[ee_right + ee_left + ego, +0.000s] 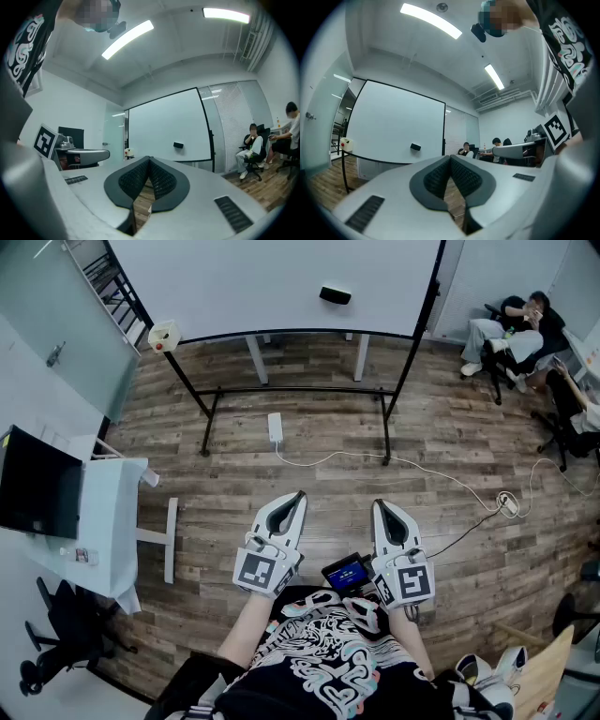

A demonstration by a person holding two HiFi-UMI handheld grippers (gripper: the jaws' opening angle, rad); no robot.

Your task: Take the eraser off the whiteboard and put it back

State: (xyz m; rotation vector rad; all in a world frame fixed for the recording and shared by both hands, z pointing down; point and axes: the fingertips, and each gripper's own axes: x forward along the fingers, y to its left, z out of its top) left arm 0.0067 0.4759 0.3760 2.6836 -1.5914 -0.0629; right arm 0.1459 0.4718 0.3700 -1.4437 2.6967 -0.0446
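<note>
The whiteboard (272, 282) is plain white in a thin black frame, and the eraser (335, 295) on it is black. The floor (450, 446) is brown wood in streaky planks, crossed by a white cable (394, 462). The left tool (298, 497) and right tool (381, 506) are pale grey with dark, finely textured pads, each bearing a black-and-white square marker. The person's shirt (328, 662) is black with white, teal and what looks like pink swirls.

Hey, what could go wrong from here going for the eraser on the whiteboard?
The white cable crosses the floor between you and the whiteboard; you might trip on it. Both the left gripper and right gripper are shut, so unless one opens first it may knock the eraser off instead of gripping it.
</note>
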